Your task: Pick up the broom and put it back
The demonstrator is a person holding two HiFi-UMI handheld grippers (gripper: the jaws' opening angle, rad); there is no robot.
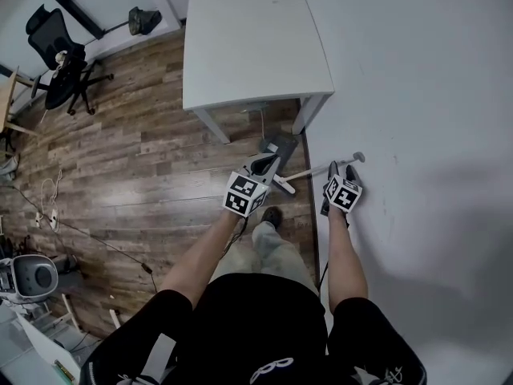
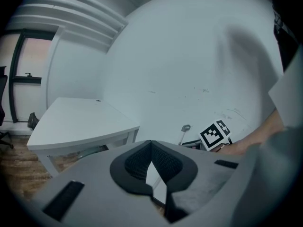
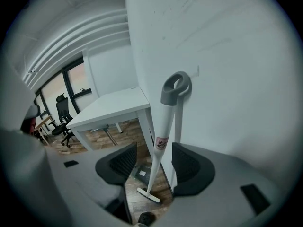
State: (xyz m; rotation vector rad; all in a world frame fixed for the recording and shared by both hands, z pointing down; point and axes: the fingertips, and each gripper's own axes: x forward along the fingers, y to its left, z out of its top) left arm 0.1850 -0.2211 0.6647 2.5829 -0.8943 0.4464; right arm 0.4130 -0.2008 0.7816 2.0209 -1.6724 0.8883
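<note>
The broom (image 3: pixel 162 126) is leaned on the wall (image 3: pixel 227 79), seemingly returned. The right tongs (image 3: pixel 154 164) are held wide around it and the left tongs (image 2: pixel 151 167) are closed, empty.

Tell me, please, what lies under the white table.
Wood floor and a slanting metal strut show under the table; from the head view its top covers the rest.

Counted one broom (image 3: pixel 162 126), one desk (image 1: pixel 248 46), one black office chair (image 1: pixel 58 62), two grippers, a left (image 2: pixel 151 148) and a right (image 3: pixel 154 150), two forearms (image 1: pixel 200 255) (image 1: pixel 345 251), one shoe (image 1: pixel 272 215) poking out.
</note>
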